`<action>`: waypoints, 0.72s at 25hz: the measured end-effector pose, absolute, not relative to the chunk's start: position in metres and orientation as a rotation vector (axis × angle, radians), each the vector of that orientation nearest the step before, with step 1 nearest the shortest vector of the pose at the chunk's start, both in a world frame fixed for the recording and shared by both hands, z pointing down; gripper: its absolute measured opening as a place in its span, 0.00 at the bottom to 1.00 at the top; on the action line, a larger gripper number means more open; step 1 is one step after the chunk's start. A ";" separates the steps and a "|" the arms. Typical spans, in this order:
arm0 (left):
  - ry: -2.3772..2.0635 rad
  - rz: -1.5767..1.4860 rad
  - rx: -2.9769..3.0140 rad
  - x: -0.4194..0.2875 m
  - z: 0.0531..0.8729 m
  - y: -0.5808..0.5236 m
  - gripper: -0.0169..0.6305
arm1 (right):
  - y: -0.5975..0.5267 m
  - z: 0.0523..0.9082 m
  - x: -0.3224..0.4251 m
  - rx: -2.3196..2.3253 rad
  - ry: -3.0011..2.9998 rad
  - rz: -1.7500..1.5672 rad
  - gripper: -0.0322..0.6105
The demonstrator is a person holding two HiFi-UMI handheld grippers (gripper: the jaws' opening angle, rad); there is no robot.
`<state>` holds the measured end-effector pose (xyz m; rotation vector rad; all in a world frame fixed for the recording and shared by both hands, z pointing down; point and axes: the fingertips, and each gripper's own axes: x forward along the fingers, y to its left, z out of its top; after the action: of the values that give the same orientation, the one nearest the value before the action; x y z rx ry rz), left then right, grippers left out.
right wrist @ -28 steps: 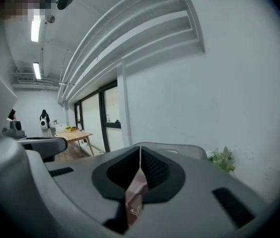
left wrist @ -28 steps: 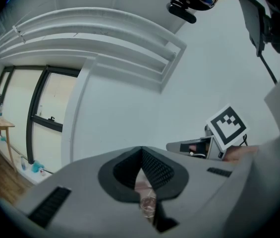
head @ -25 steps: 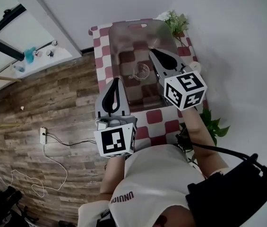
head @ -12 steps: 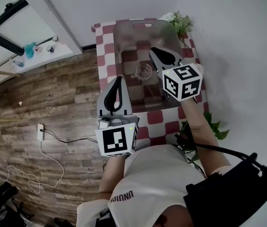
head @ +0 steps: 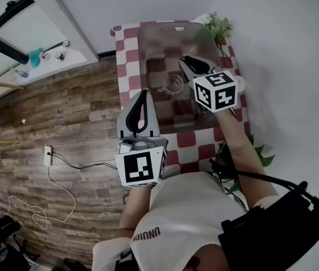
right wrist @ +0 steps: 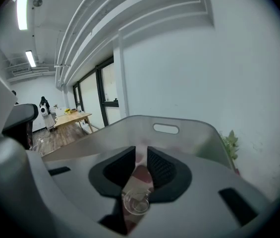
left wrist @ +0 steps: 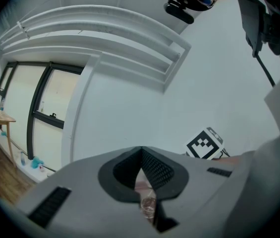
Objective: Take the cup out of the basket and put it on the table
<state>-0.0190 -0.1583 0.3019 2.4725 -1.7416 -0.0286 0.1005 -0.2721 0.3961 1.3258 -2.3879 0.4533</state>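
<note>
A clear glass cup [head: 173, 84] stands upright inside a translucent grey basket [head: 173, 29] on the red-and-white checked table [head: 126, 55]. My right gripper [head: 186, 59] reaches over the basket's right side, its tips just right of and beyond the cup, not touching it. Its jaws stand a little apart with nothing between them; past them the right gripper view shows the cup [right wrist: 136, 202]. My left gripper [head: 142, 93] hovers at the basket's left wall, jaws closed together and empty. Through its jaws the left gripper view shows the cup [left wrist: 148, 205].
A small green plant [head: 218, 26] stands at the table's far right corner beside the basket, and another plant [head: 256, 151] sits by the near right corner. A white wall runs along the right. Wooden floor with a cable [head: 63, 196] lies to the left.
My right gripper has moved forward over the basket, closer to the cup. The left gripper has stayed almost still.
</note>
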 end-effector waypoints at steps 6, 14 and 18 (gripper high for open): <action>-1.745 -0.031 2.458 -0.022 0.304 -0.158 0.04 | -0.277 0.407 0.101 1.311 -2.360 0.466 0.17; -1.744 -0.044 2.454 -0.022 0.304 -0.158 0.04 | -0.284 0.430 0.099 1.271 -2.317 0.517 0.18; -1.737 -0.049 2.452 -0.022 0.304 -0.159 0.04 | -0.288 0.444 0.098 1.236 -2.283 0.531 0.19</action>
<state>-0.0218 -0.1588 0.3039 2.4522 -1.7368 -0.0494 0.0977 -0.2878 0.4439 1.2359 -2.2828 0.5309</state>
